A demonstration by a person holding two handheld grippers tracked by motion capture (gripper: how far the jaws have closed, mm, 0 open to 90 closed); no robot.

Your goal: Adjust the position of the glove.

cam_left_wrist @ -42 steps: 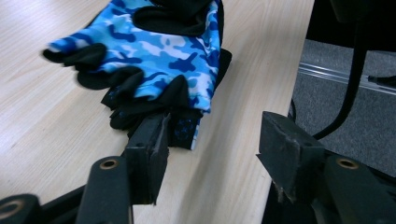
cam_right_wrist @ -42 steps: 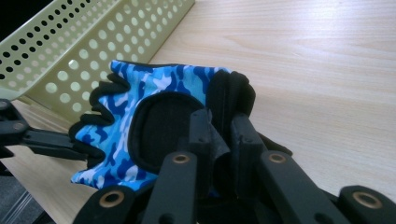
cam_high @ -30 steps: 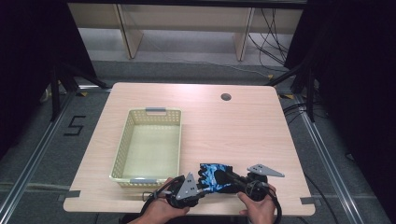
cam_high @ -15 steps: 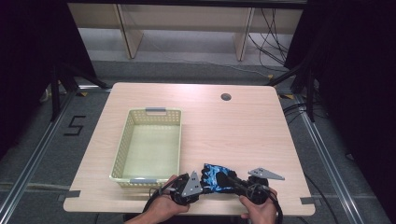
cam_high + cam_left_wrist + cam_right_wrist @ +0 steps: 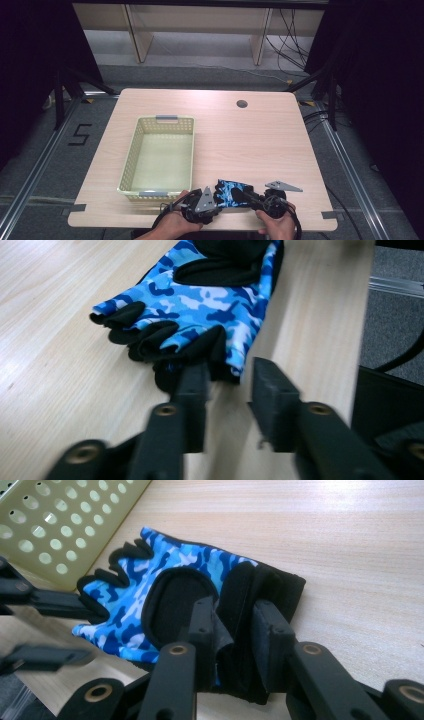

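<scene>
Lying beside the basket (image 5: 131, 150), glove (image 5: 165, 585): left gripper (image 5: 227, 385) parted, right gripper (image 5: 232, 625) pinching its cuff.

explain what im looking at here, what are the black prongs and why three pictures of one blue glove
All three pictures show one moment. The high view looks down on a wooden table, where a person's two hands hold a hand-operated gripper each: the left gripper and the right gripper. The other two pictures come from small cameras riding on those grippers, so the black prongs are each gripper's own fingers.

On the table lie a blue camouflage fingerless glove and a pale perforated basket.

The left gripper's fingers have just been opening; the glove's finger end lies beyond their tips, not clamped. The right gripper's fingers have a fold of the glove's black cuff between them and have also been opening.
</scene>
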